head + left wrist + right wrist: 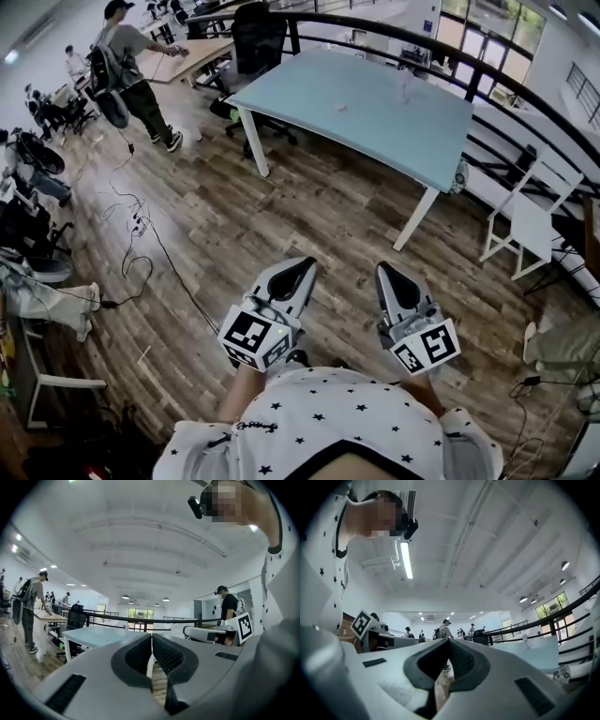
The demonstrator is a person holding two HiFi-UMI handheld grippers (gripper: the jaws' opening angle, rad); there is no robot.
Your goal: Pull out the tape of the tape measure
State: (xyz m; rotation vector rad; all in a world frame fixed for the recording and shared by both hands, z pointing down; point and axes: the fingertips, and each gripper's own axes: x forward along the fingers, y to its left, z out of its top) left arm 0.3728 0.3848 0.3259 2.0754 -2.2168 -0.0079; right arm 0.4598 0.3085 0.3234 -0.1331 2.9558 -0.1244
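A pale blue rectangular table on white legs (pixel 375 131) stands ahead of me on the brown wood-plank floor (pixel 309 216), a small white object (pixel 340 107) lying near its middle. Black cables (pixel 138 223) trail across the planks to my left. A white-framed chair (pixel 530 220) stands right of the table.

Left gripper (pixel 302 269) and right gripper (pixel 387 274), both closed, point toward the table (pixel 375 117).

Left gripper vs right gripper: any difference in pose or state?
In the head view the left gripper leans right, the right gripper left, so their tips converge. The blue table lies almost straight beyond the left gripper, but off to the side of the right gripper. Both are shut, empty, near the person's chest.
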